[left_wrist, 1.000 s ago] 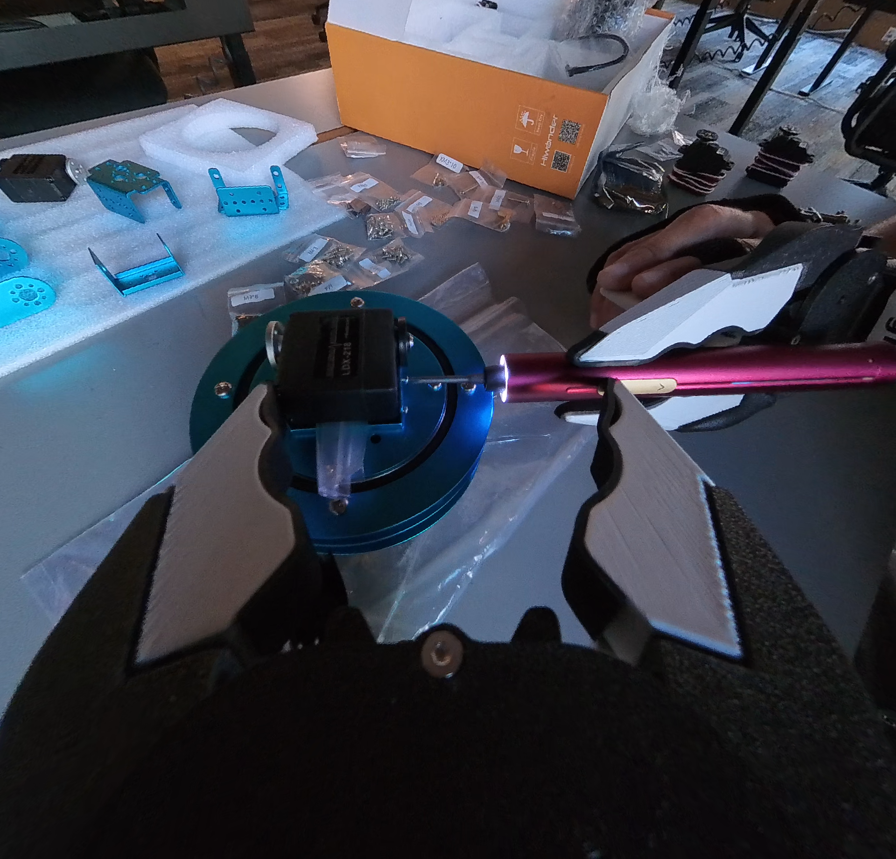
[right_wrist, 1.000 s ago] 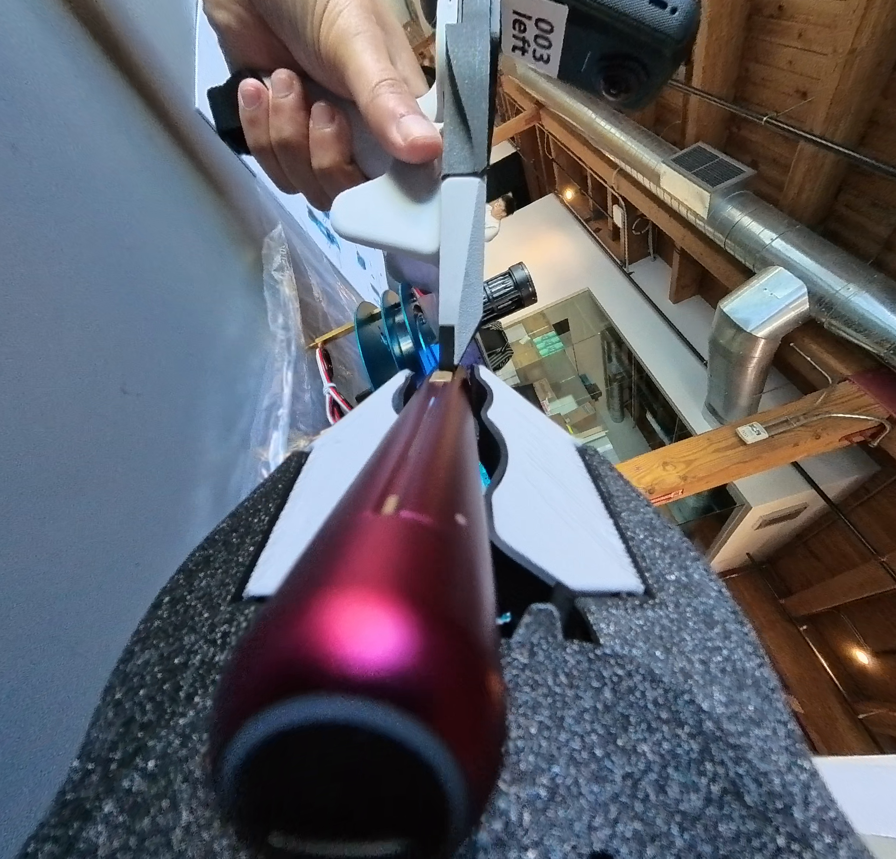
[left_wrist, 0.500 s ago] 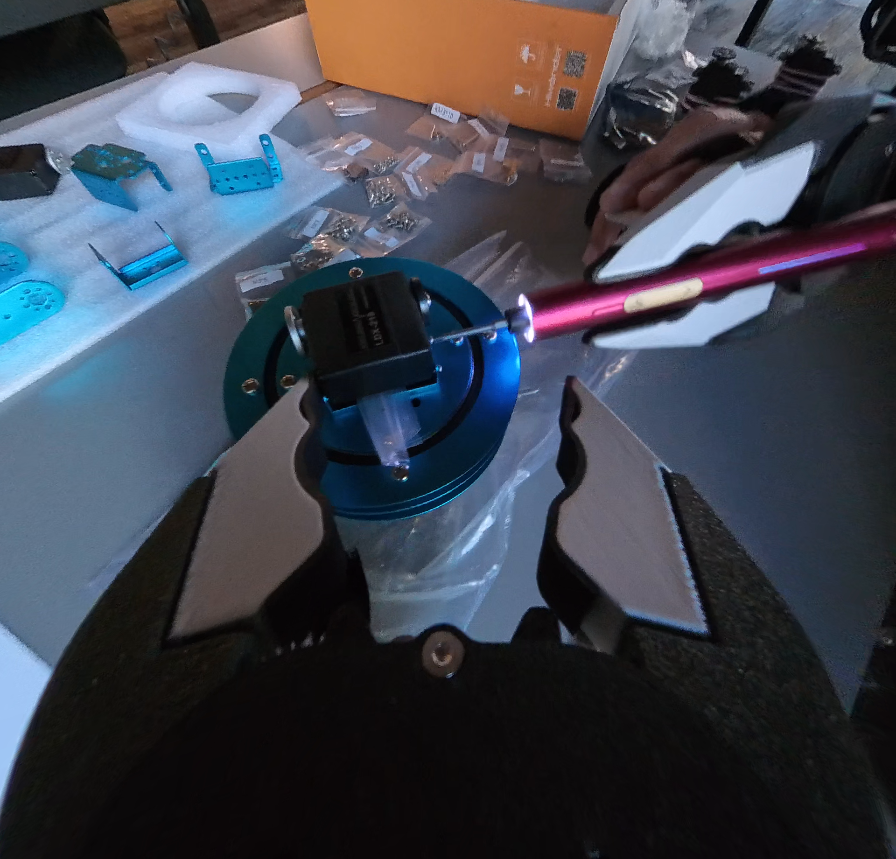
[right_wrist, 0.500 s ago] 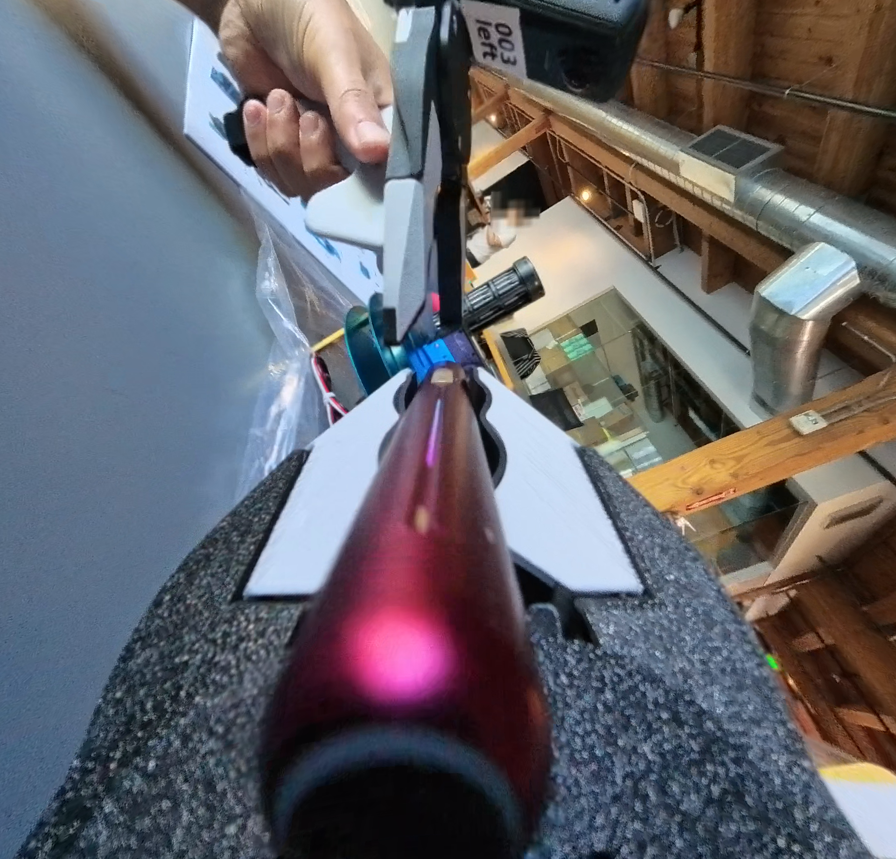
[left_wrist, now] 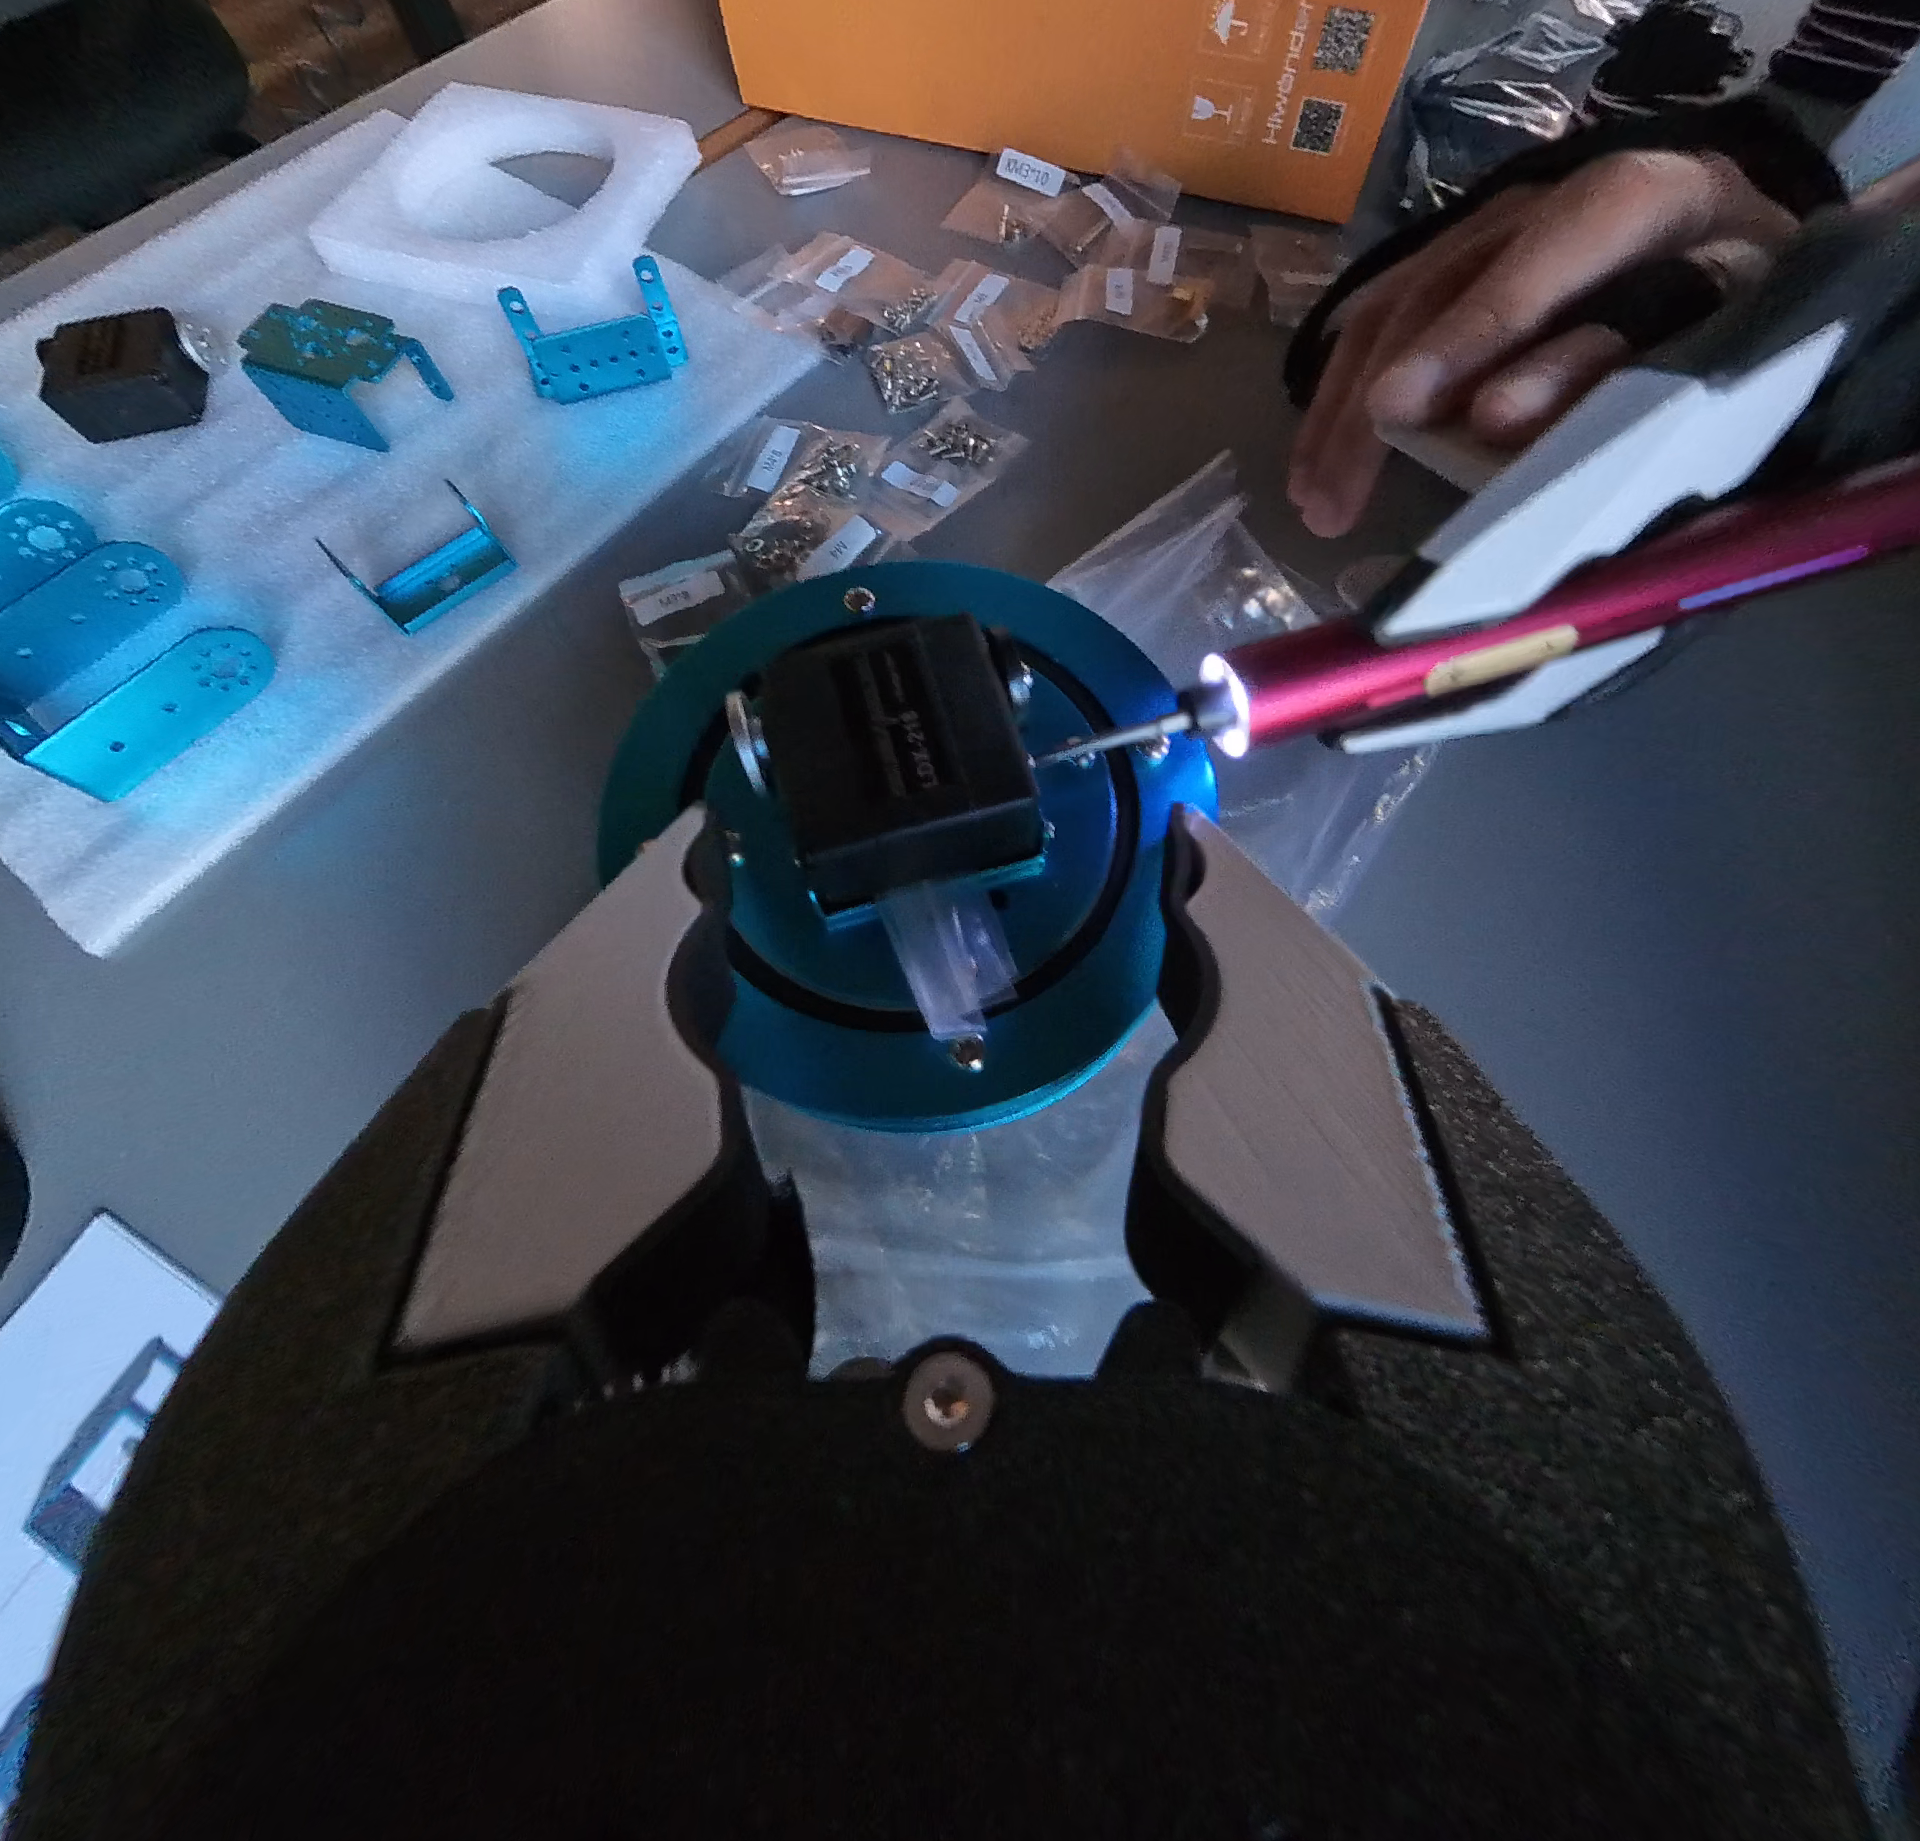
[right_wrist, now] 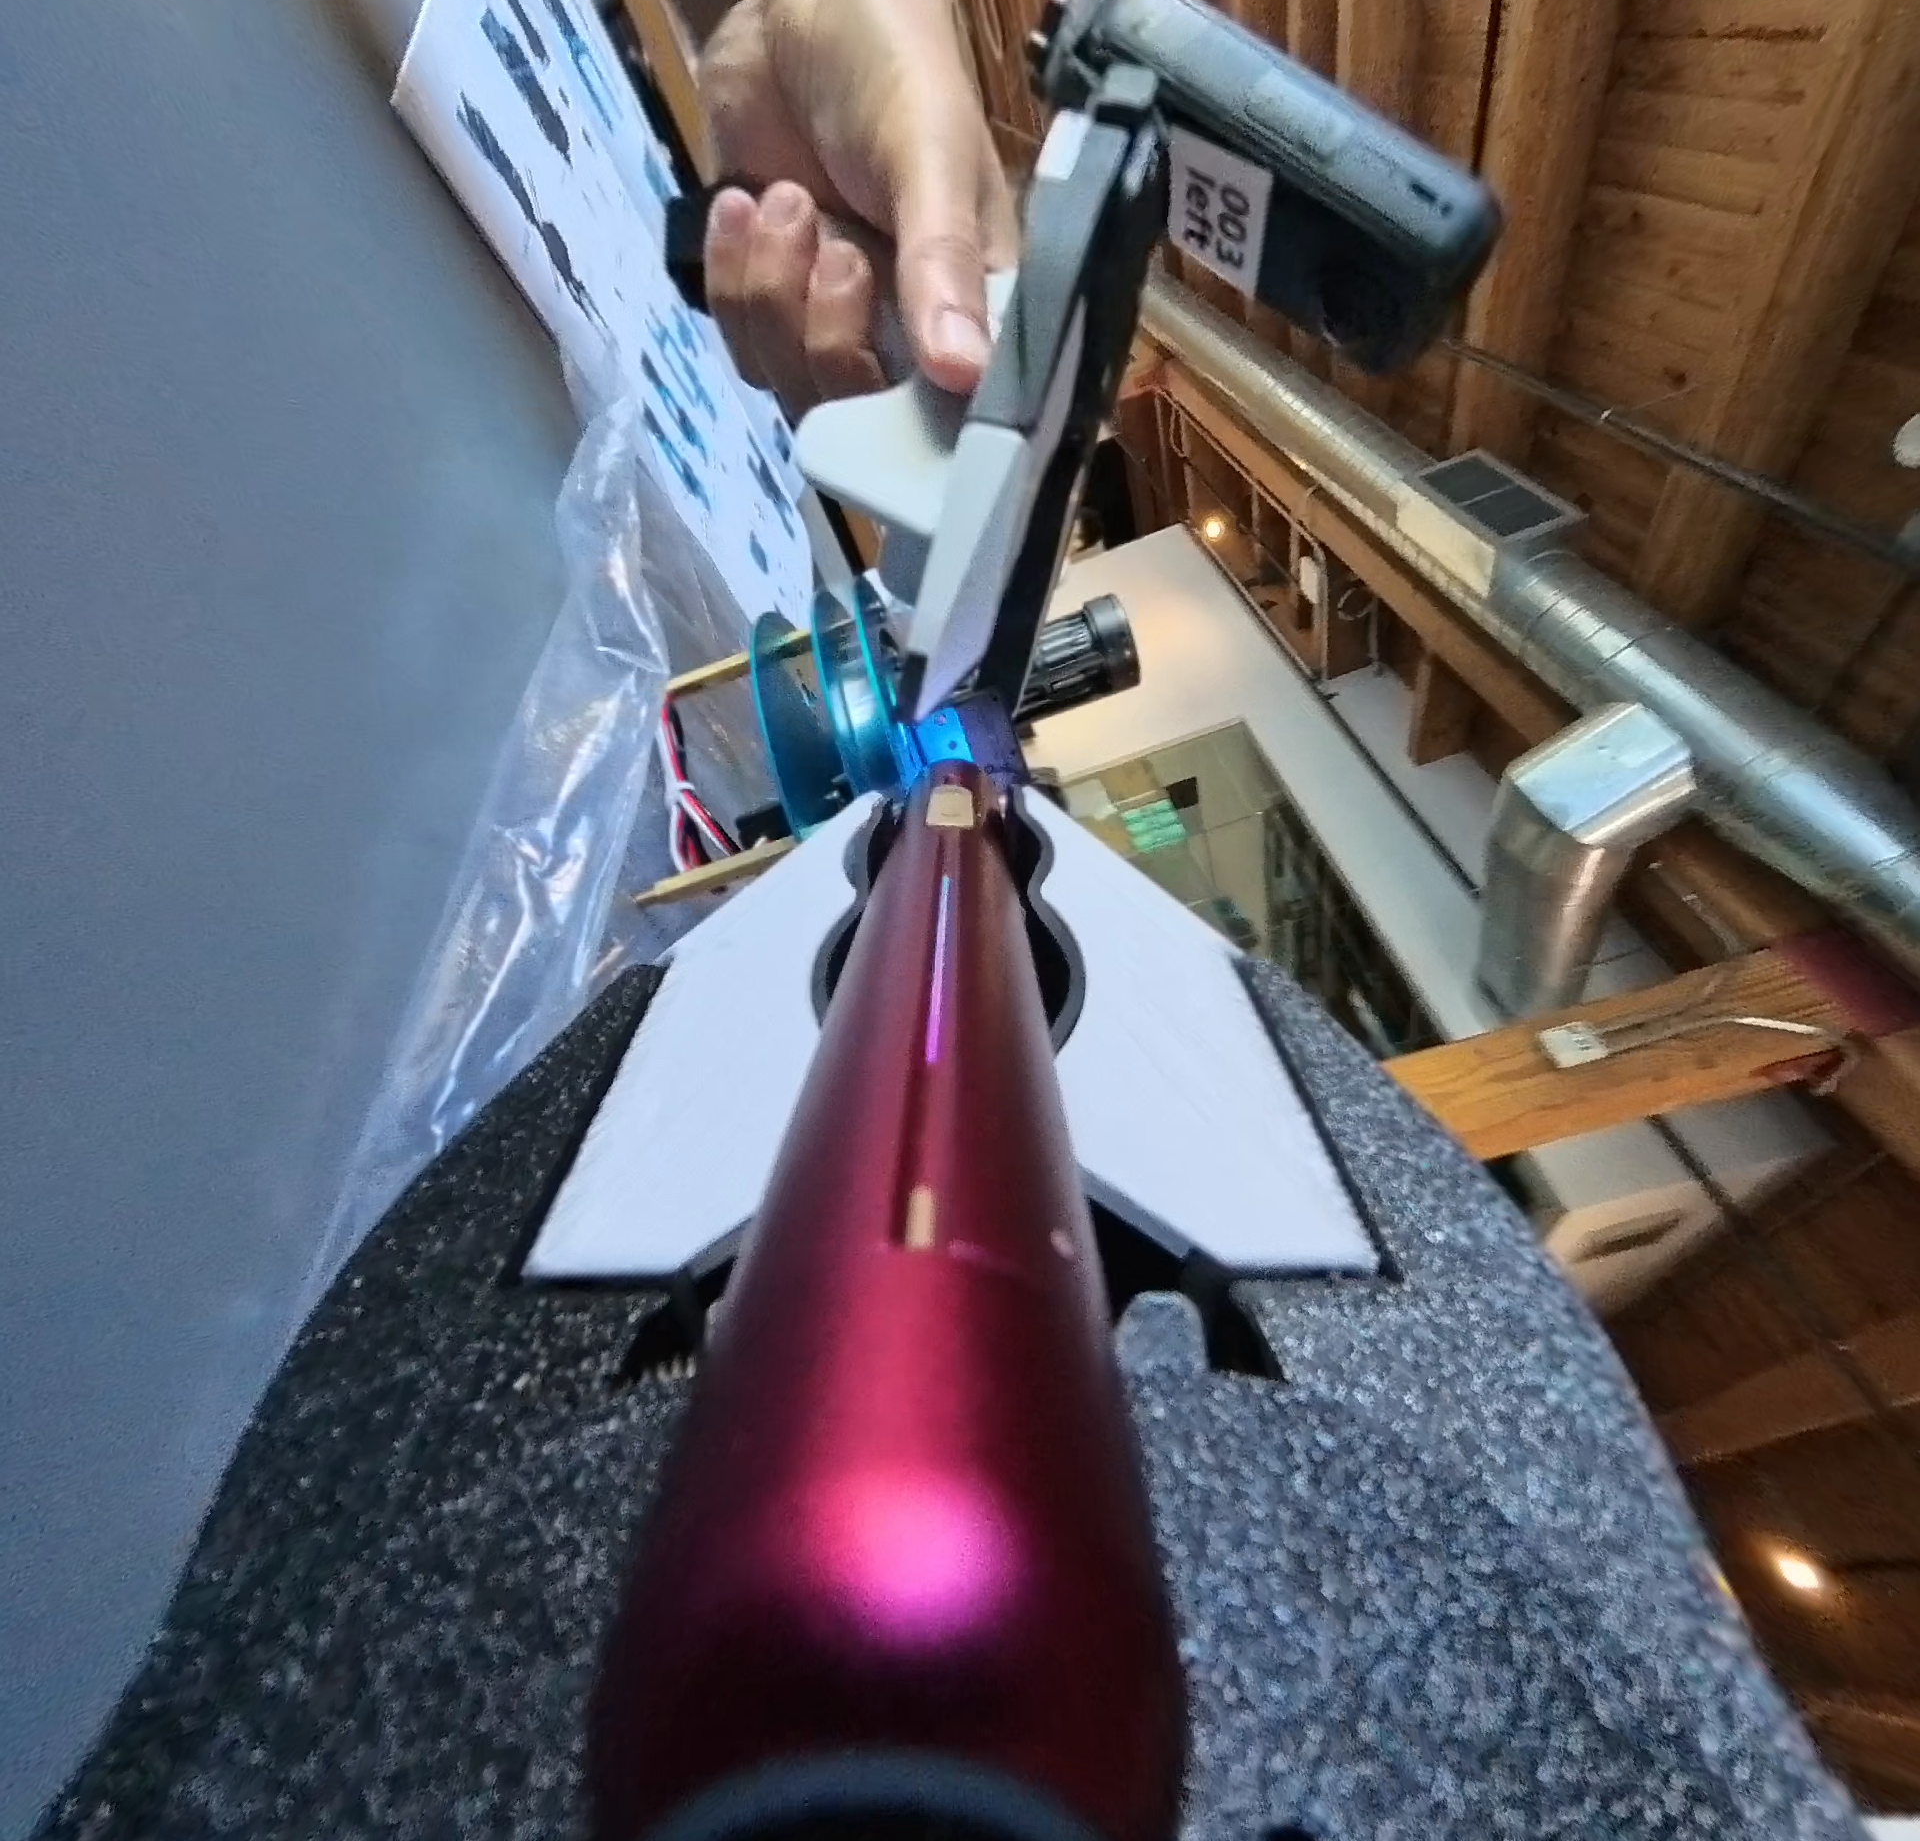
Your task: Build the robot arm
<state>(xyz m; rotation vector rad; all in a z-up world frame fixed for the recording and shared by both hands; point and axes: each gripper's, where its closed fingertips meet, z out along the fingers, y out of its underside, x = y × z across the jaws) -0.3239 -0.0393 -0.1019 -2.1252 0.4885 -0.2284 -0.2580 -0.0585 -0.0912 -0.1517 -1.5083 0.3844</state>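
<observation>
Two grippers bear on one assembly: a blue disc base (left_wrist: 904,1074) with a black servo (left_wrist: 899,752) mounted on top, lying on a clear bag (left_wrist: 966,1241) on the grey table (left_wrist: 1662,960).

I note the base sits straight ahead of my left gripper (left_wrist: 930,846), between its fingertips. The jaws stand wide apart, one tip at each flank of the disc. I judge them to bracket it, but contact at either tip I cannot confirm. The left is the nearer of the two to the base.

My right gripper (right_wrist: 951,815) is clenched on a magenta screwdriver (right_wrist: 914,1272). Its long axis runs forward along the fingers, and in the left wrist view it crosses from the right of my left jaws, sloping down toward the servo. Its lit nose (left_wrist: 1226,716) hangs just beyond my left gripper's right fingertip. The thin bit (left_wrist: 1112,742) reaches the servo's right side, at the mounting flange. Whether it is seated in a screw there is too small to tell.

Beyond the jaws lie an orange box (left_wrist: 1039,56), a white foam sheet (left_wrist: 260,586) with blue brackets (left_wrist: 592,347) to the left, and small screw bags (left_wrist: 914,368).
</observation>
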